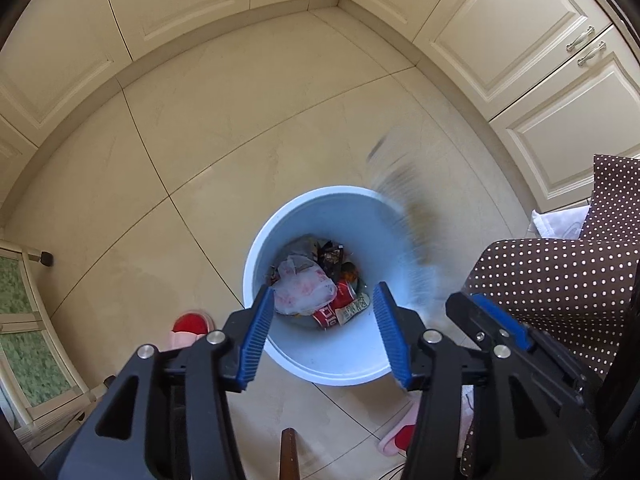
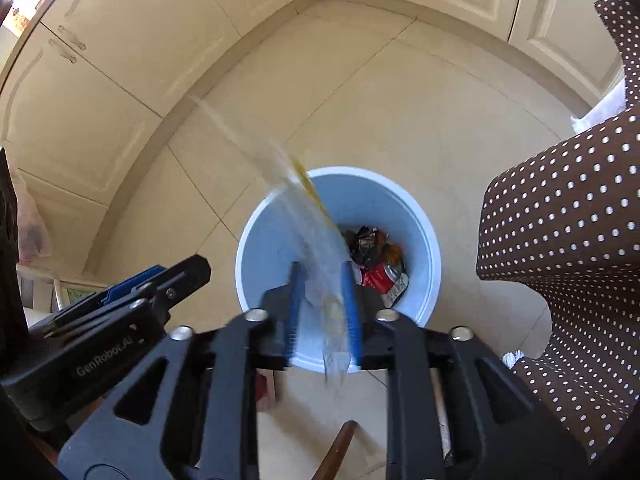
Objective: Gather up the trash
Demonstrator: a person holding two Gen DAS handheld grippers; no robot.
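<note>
The left gripper (image 1: pixel 323 328) hangs over the near side of the bin with its blue pads spread apart and nothing between them. Just to its right, the right gripper (image 2: pixel 322 312) has its pads partly apart, and a blurred, clear wrapper with a yellow streak (image 2: pixel 316 248) runs between them; it looks to be slipping free, though the blur keeps me from saying whether a pad touches it. In the left wrist view that same piece is a smear across the far right rim. Below both stands the pale blue trash bin (image 1: pixel 256 240) on the tiled floor (image 1: pixel 224 120), holding a crumpled white plastic bag (image 1: pixel 302 286), a red can (image 1: pixel 340 308), dark foil packets and other scraps. To my eye the drop is nearly done. The risk is the wrapper itself: it is light and long, and its upper end reaches past the bin's far edge, so it could catch the rim and flop onto the floor, or cling to a ridged pad. Counting: two grippers, one bin, one falling wrapper, one red can, one white bag, and two pink-and-red slippers (image 1: pixel 192 330) on the floor, one each side of the bin. A brown polka-dot cloth (image 2: pixel 560 248) drapes on the right, and cream cabinets (image 1: pixel 180 0) line the far walls.
</note>
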